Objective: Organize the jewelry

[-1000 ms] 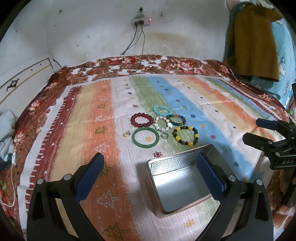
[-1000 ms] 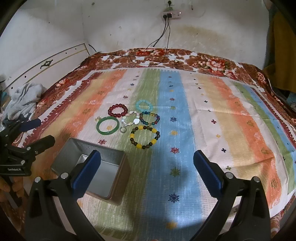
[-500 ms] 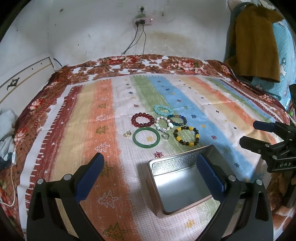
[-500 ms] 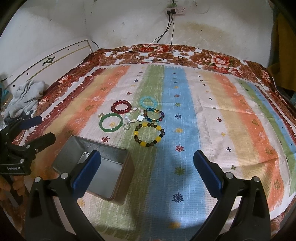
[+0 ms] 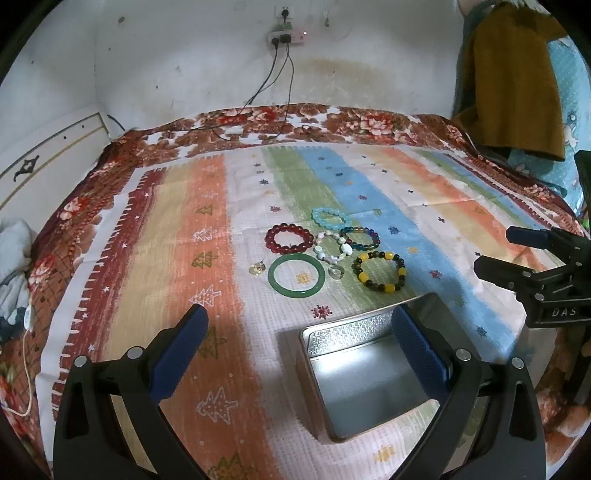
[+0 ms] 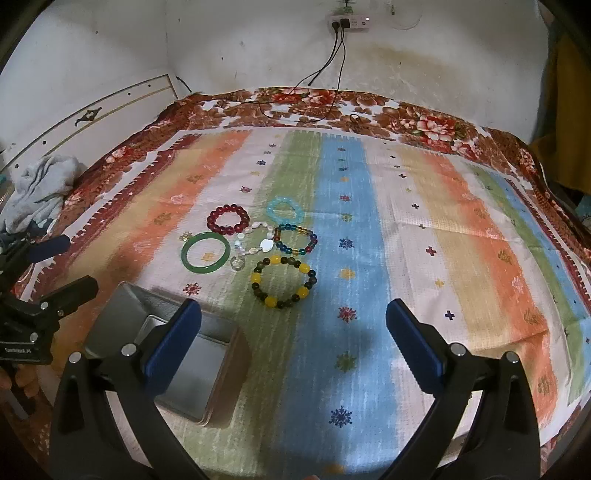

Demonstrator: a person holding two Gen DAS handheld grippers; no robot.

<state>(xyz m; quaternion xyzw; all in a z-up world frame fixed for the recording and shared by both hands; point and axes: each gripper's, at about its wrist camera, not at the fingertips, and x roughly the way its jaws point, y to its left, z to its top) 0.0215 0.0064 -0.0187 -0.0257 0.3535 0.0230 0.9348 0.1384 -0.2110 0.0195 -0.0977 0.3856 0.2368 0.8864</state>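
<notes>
Overhead, striped cloth [image 6: 424, 229] over floral bedspread [image 6: 417, 122]

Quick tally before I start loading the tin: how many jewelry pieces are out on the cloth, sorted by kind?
Beaded bracelets: 5 (red, light blue, dark multicolour, yellow-and-dark, white shell)
Solid bangle: 1 (green)
Small pieces: 2 (clear ring, gold charm)
Total: 8, all lying outside the tin.

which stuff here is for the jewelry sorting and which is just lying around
For the job: metal tin, green bangle, red bead bracelet, yellow-and-dark bead bracelet, both open tongs.

Lying about: grey cloth, power strip, mustard garment.
</notes>
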